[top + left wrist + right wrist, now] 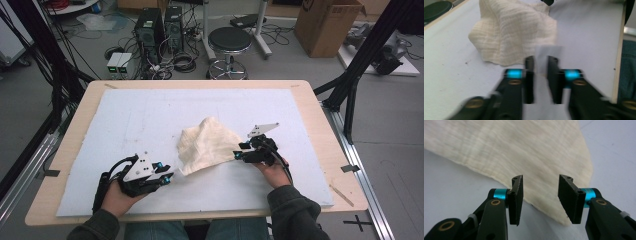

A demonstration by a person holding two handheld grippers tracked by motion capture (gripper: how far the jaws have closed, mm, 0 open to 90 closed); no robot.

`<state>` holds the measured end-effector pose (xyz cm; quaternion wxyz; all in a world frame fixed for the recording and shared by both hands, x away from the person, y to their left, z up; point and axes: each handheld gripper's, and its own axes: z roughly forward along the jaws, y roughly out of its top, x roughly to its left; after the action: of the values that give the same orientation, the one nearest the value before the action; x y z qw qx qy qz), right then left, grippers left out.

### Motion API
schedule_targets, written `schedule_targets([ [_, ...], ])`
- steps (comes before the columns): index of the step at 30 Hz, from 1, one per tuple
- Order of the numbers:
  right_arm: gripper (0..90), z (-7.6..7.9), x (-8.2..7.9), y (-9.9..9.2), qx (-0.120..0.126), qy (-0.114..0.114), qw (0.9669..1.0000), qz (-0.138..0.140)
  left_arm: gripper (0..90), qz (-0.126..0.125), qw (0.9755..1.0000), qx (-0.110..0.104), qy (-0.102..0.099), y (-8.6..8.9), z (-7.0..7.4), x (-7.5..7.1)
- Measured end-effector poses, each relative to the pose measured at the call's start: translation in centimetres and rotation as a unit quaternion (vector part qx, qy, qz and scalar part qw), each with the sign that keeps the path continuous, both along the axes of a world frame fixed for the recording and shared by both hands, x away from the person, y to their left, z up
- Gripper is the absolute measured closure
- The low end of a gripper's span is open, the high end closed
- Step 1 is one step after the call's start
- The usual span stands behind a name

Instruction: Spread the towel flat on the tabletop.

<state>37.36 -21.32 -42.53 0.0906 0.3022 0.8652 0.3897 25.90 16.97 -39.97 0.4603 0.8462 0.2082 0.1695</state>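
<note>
The cream cloth (207, 145) lay crumpled near the middle of the pale foam board (125, 115), one fold humped up. The left gripper (169, 178) sat near the board's near edge, just left of the cloth's near corner, jaws parted with nothing between them, clear of the fabric in the left gripper view. The right gripper (237, 156) was right at the cloth's right edge; in the right gripper view its jaws stood apart over that edge, pads not pressing on it.
</note>
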Motion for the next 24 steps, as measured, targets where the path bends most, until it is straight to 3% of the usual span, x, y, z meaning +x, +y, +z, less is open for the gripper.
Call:
schedule_targets([
  [4, 58.3, -0.2, 0.3, -0.1, -0.002, 0.003, 0.9999, -0.012, 58.2, 0.009, 0.9988, -0.037, 0.031, 0.1, -0.6, 0.9],
  [6, 59.7, -0.3, 0.5, -0.3, 0.0, 0.002, 0.9999, -0.015, 58.2, 0.014, 0.9985, -0.04, 0.035, -0.3, -0.8, 1.3],
  [14, 61.3, -0.9, 0.7, 0.2, -0.028, 0.001, 0.9994, -0.022, 59.5, 0.013, 0.9976, -0.009, 0.067, -4.0, -2.5, 3.0],
  [18, 61.4, -1.2, 0.7, 0.1, -0.034, 0.001, 0.9992, -0.021, 60.1, 0.0, 0.9964, 0.023, 0.081, -5.6, -3.3, 3.5],
  [21, 64.8, -1.3, 0.7, 0.0, -0.029, 0.004, 0.9993, -0.023, 60.1, -0.013, 0.9943, 0.05, 0.093, -6.4, -3.7, 3.7],
  [24, 69.8, -1.3, 0.7, 0.0, -0.027, 0.007, 0.9994, -0.022, 62.6, -0.015, 0.9943, 0.052, 0.092, -6.8, -3.9, 3.7],
])
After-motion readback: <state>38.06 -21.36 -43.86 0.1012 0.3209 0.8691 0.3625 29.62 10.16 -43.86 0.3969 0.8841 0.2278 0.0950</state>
